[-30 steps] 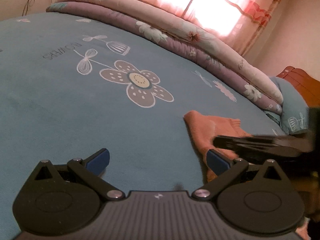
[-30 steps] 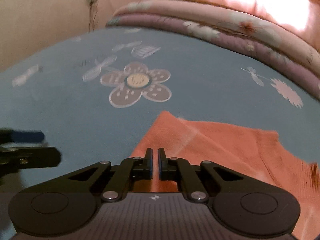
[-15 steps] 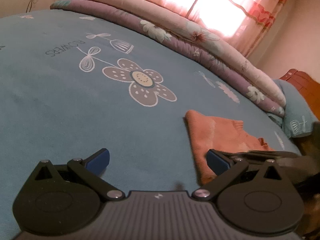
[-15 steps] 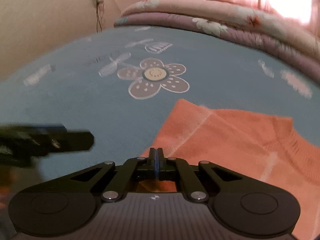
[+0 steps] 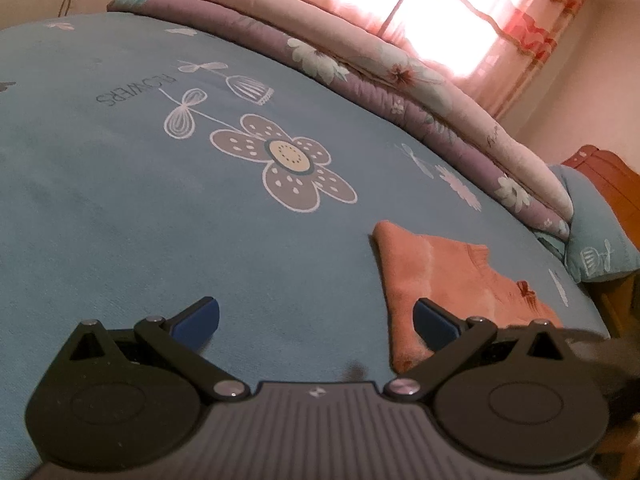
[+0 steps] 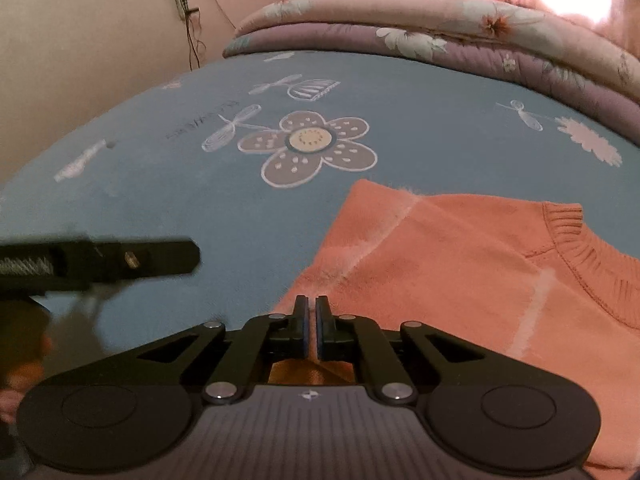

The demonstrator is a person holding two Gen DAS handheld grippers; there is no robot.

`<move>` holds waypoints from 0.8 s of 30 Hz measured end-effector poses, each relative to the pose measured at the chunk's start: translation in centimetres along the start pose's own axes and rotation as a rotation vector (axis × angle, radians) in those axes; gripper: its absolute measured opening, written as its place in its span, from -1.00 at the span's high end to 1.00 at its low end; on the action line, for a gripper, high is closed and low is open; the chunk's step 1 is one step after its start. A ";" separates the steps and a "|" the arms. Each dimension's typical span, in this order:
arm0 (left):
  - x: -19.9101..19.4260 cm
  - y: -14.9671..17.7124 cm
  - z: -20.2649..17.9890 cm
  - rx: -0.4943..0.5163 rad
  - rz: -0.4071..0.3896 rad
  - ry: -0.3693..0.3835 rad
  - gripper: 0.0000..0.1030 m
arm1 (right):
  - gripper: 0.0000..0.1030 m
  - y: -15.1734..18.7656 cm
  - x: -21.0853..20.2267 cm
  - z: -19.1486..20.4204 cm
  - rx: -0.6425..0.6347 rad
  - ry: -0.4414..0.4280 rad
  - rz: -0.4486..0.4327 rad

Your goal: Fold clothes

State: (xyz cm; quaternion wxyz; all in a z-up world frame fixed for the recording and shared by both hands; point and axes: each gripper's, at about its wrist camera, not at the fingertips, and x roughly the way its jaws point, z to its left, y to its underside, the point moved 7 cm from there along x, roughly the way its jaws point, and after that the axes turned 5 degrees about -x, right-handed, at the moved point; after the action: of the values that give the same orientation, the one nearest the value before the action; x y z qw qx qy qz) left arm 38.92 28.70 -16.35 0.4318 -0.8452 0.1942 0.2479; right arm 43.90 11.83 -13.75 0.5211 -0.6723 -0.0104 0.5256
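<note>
Garment: orange knit sweater (image 6: pixel 460 264), already folded into a compact shape, flat on the blue flowered bedsheet (image 5: pixel 120 208).
Left gripper (image 5: pixel 316 320): jaws wide apart – empty, beside the sweater's left edge.
Right gripper (image 6: pixel 311 320): closed at the near edge; pinching fabric or not – unclear.
Remaining: possibly one more fold, or tidying.

Orange sweater (image 6: pixel 460 272), blue bedsheet (image 6: pixel 160 200), closed hand-held gripper (image 6: pixel 311 320)

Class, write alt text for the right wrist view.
The right hand-held gripper, shut, sits at the near edge of an orange sweater lying on a blue flower-print bedsheet. A rolled floral quilt lies behind; the left hand-held gripper enters at left.
</note>
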 end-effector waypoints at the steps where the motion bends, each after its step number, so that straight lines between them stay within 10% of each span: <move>1: 0.0 0.0 -0.1 0.005 -0.001 -0.004 -0.99 | 0.81 0.1 -0.6 -0.1 0.012 -0.008 -0.012; 24: 0.6 1.3 -3.4 0.130 0.030 -0.004 -0.98 | 0.65 1.6 -1.4 -1.1 0.104 -0.080 0.029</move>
State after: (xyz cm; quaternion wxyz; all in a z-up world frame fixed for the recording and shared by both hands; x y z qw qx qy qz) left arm 39.54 25.10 -15.80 0.4826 -0.8117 0.2217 0.2431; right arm 43.18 9.53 -14.02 0.5469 -0.6231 0.0059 0.5592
